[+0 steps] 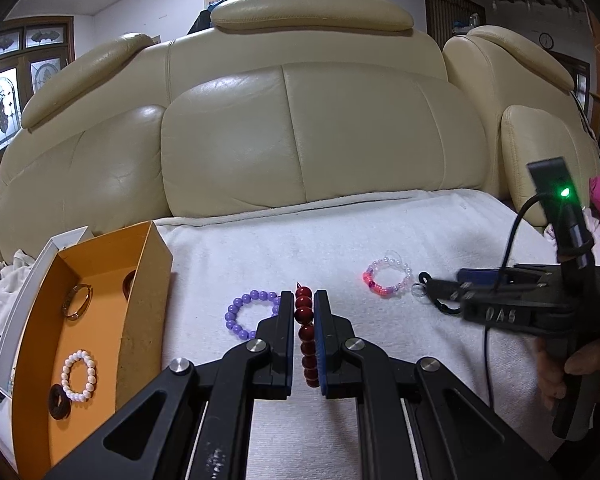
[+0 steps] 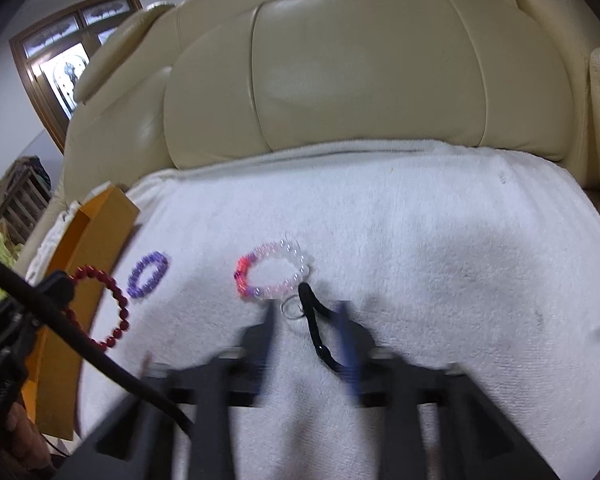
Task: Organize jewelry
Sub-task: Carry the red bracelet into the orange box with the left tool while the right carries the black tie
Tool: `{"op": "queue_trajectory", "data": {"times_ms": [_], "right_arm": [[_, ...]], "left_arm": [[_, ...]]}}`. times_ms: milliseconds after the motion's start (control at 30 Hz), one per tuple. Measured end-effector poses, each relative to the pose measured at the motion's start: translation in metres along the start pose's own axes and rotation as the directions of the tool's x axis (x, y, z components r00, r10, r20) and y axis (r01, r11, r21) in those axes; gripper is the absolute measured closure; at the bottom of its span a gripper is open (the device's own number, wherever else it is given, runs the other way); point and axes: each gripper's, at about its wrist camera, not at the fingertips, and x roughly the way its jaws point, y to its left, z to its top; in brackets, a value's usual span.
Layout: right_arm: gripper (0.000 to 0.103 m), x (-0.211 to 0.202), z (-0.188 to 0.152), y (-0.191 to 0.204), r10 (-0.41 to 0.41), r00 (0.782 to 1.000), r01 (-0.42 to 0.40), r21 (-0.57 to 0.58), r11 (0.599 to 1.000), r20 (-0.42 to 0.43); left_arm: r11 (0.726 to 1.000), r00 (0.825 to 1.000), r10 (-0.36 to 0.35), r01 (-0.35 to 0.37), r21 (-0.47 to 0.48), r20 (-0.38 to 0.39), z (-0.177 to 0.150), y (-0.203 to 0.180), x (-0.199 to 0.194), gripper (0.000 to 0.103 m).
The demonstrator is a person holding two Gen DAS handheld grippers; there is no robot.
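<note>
1. Left wrist view: the left gripper [image 1: 303, 320] is clamped on the red bead bracelet [image 1: 305, 334], whose beads run in a line along the fingers. The orange box [image 1: 148, 276] lies to the gripper's left, the purple bracelet [image 1: 249, 314] between them on the white towel [image 1: 340, 240]. Inside the box sit a pearl bracelet [image 1: 79, 376] and a metal bangle [image 1: 77, 302]. The coming drop turns on a leftward carry over the box's near wall.

2. Right wrist view: blurred, the right gripper [image 2: 309, 334] stands open, straddling a black cord with key ring [image 2: 312, 320]. The pink-and-white bracelet [image 2: 272, 270] lies just beyond its fingertips, farther from the box; this hand is nearer it.
</note>
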Motion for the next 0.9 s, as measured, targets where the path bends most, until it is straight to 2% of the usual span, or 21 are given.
{"op": "queue_trajectory", "data": {"times_ms": [33, 133, 167, 233, 267, 300, 333, 367, 400, 500, 633, 900], "right_arm": [[0.036, 0.002, -0.001, 0.001, -0.01, 1.0, 0.01, -0.008, 1.0, 0.004], [0.036, 0.012, -0.001, 0.005, -0.044, 0.999, 0.044, -0.044, 0.998, 0.008], [0.038, 0.017, -0.001, 0.004, -0.052, 0.999, 0.051, -0.043, 0.998, -0.005], [0.049, 0.029, -0.003, 0.002, -0.074, 0.997, 0.072, -0.041, 0.997, -0.038], [0.051, 0.03, -0.004, 0.001, -0.086, 0.996, 0.085, -0.043, 0.995, -0.025], [0.061, 0.029, -0.003, 0.001, -0.095, 0.995, 0.094, -0.046, 0.995, -0.017], [0.082, 0.028, -0.001, 0.001, -0.106, 0.994, 0.105, -0.049, 0.993, -0.017], [0.093, 0.027, 0.0, -0.001, -0.095, 0.995, 0.094, -0.044, 0.995, -0.022], [0.095, 0.026, 0.0, -0.003, -0.077, 0.996, 0.076, -0.031, 0.997, -0.033], [0.095, 0.019, 0.001, -0.004, -0.065, 0.998, 0.065, -0.031, 0.997, -0.014], [0.095, 0.0, 0.005, -0.005, 0.02, 0.999, -0.02, 0.0, 1.0, 0.035], [0.096, -0.027, 0.01, 0.015, 0.154, 0.982, -0.156, 0.008, 0.988, 0.109]], "left_arm": [[1.0, 1.0, 0.003, -0.003, 0.001, 0.0, 0.0, 0.0, 0.0, 0.093], [1.0, 1.0, 0.009, -0.009, 0.001, 0.001, 0.0, 0.001, 0.0, 0.093], [1.0, 1.0, 0.01, -0.01, 0.0, 0.001, 0.0, 0.002, 0.0, 0.093], [1.0, 1.0, 0.012, -0.012, 0.0, -0.002, 0.0, 0.002, 0.0, 0.093], [1.0, 1.0, 0.013, -0.013, 0.0, -0.002, 0.0, 0.002, 0.0, 0.093], [1.0, 1.0, 0.013, -0.013, 0.0, -0.002, 0.0, 0.003, 0.0, 0.093], [1.0, 1.0, 0.013, -0.013, -0.001, -0.001, 0.0, 0.003, -0.001, 0.093], [1.0, 1.0, 0.014, -0.014, -0.003, 0.0, 0.0, 0.004, -0.001, 0.093], [1.0, 1.0, 0.014, -0.014, -0.007, 0.0, 0.0, 0.005, -0.002, 0.093], [1.0, 1.0, 0.013, -0.013, -0.017, 0.011, 0.001, 0.007, -0.004, 0.093], [0.999, 0.999, 0.007, -0.005, -0.036, 0.031, 0.003, 0.011, -0.01, 0.093], [0.999, 0.993, 0.003, 0.003, -0.05, 0.119, 0.004, 0.02, -0.033, 0.093]]}}
